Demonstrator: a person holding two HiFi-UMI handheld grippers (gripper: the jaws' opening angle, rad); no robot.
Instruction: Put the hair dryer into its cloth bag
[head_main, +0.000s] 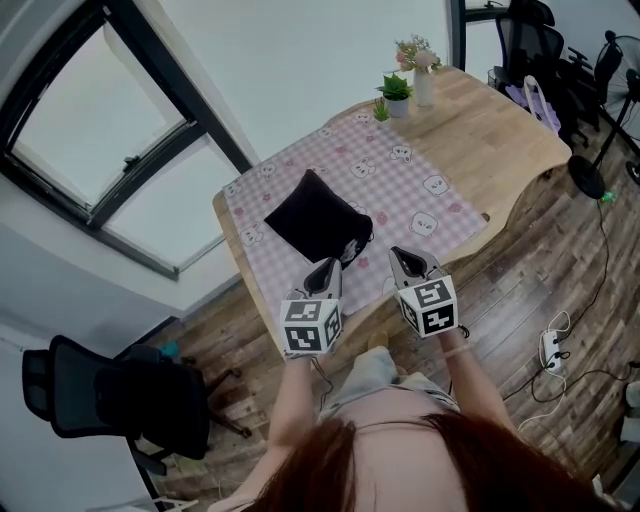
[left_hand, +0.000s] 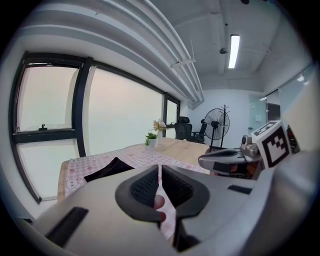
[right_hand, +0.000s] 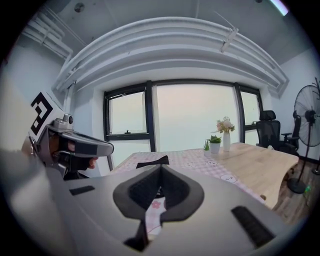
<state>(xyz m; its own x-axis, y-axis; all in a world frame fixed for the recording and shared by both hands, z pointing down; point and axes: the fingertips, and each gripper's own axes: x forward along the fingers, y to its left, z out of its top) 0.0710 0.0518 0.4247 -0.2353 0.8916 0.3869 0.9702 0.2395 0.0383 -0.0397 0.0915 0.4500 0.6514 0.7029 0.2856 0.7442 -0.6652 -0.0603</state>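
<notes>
The black cloth bag (head_main: 318, 215) lies bulging on the pink checked tablecloth (head_main: 420, 170), its drawstring end toward me. No hair dryer shows outside it. My left gripper (head_main: 330, 266) hovers just off the bag's near corner, jaws shut and empty. My right gripper (head_main: 399, 254) floats beside it to the right, over the cloth's front edge, also shut with nothing between its pads. The left gripper view has the bag (left_hand: 107, 169) low at left beyond its closed jaws (left_hand: 160, 174). In the right gripper view the bag (right_hand: 152, 161) sits just past the closed jaws (right_hand: 159, 176).
A small potted plant (head_main: 396, 94) and a vase of flowers (head_main: 423, 72) stand at the far end of the wooden table (head_main: 500, 130). A black office chair (head_main: 115, 395) is on the floor at left. A power strip (head_main: 551, 350) and cables lie at right.
</notes>
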